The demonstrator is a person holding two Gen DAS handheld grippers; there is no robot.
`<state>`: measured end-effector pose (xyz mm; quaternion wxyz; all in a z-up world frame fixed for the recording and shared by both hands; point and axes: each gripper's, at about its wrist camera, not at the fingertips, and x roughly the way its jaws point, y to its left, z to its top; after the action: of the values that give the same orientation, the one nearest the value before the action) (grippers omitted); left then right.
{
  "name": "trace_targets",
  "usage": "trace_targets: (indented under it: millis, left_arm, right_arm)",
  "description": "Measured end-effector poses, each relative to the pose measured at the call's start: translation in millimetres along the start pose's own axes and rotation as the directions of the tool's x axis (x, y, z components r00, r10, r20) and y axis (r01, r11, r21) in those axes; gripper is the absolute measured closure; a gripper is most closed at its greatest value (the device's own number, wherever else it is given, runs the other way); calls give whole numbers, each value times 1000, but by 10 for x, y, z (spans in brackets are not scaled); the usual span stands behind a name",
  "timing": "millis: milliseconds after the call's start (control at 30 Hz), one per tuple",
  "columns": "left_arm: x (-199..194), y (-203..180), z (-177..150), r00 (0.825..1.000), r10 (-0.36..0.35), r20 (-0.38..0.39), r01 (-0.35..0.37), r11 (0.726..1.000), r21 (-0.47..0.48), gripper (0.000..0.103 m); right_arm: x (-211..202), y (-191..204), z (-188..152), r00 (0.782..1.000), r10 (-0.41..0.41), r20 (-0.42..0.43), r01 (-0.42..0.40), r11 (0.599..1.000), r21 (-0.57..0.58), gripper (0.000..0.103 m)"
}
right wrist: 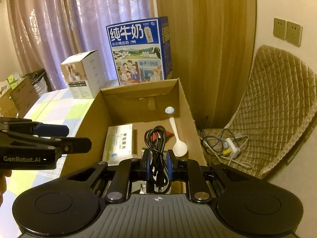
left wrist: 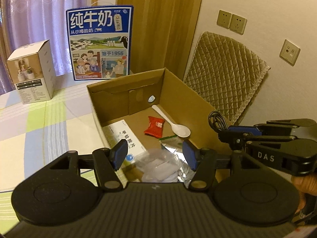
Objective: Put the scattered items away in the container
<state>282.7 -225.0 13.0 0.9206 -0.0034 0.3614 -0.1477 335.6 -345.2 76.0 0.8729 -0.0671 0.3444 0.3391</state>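
Note:
An open cardboard box [left wrist: 178, 93] [right wrist: 186, 107] stands on the table. In it lie a white spoon [left wrist: 179, 128] [right wrist: 179, 146], a red packet [left wrist: 154, 127], a white medicine box [left wrist: 126, 138] [right wrist: 119, 140], a silver pouch [left wrist: 172, 144] and a clear plastic bag [left wrist: 158, 164]. My left gripper [left wrist: 155, 154] [right wrist: 75, 136] hangs open over the box's near end, its pads clear of the bag below. My right gripper [right wrist: 158, 162] [left wrist: 227, 131] is shut on a coiled black cable [right wrist: 156, 138] [left wrist: 216, 119], held above the box's right side.
A blue milk carton [left wrist: 101, 43] [right wrist: 138, 51] and a white product box [left wrist: 33, 73] [right wrist: 83, 75] stand behind the cardboard box on the checked tablecloth [left wrist: 49, 123]. To the right, a quilted chair [right wrist: 277, 109] carries a power strip [right wrist: 231, 148] with cables.

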Motion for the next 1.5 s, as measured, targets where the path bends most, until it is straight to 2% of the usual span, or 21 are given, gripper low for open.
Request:
trace_targets:
  millis: [167, 200, 300, 467, 600, 667, 833, 933, 1167, 1500]
  left_arm:
    - [-61, 59, -44, 1000, 8, 0, -8, 1000, -3, 40]
    - [-74, 66, -51, 1000, 9, 1, -9, 1000, -3, 36]
    - [-113, 80, -67, 1000, 12, 2, -12, 1000, 0, 28]
    - [-204, 99, -110, 1000, 27, 2, -27, 1000, -12, 21]
    - [-340, 56, -189, 998, 66, 0, -66, 998, -12, 8]
    - [-433, 11, -235, 996, 86, 3, -86, 996, -10, 1]
    - [-689, -139, -345, 994, 107, -3, -107, 994, -36, 1]
    - [-888, -249, -424, 994, 105, 8, -105, 993, -53, 1]
    - [-1363, -470, -593, 996, 85, 28, -82, 991, -101, 1]
    - [-1921, -751, -885, 994, 108, 29, -103, 983, -151, 1]
  right_arm:
    - [-5, 49, 41, 1000, 19, 24, -20, 1000, 20, 88]
    - [-8, 51, 56, 999, 16, 28, -17, 999, 28, 82]
    - [-43, 63, 78, 999, 14, 44, -15, 999, 38, 44]
    - [-141, 72, 66, 998, 1, 57, -3, 999, 39, 42]
    - [-302, 45, 29, 998, -8, 60, 5, 998, 60, 37]
    - [-416, 47, 6, 998, -10, 57, 6, 998, 65, 31]
    - [-763, 139, -75, 999, -9, 38, 8, 999, 41, 12]
    - [-993, 224, -153, 999, -18, 30, 18, 1000, 8, 4]
    - [-1481, 327, -346, 999, -44, 29, 44, 999, -18, 2]
    - [-2038, 388, -641, 999, -47, 13, 46, 999, 3, 2]
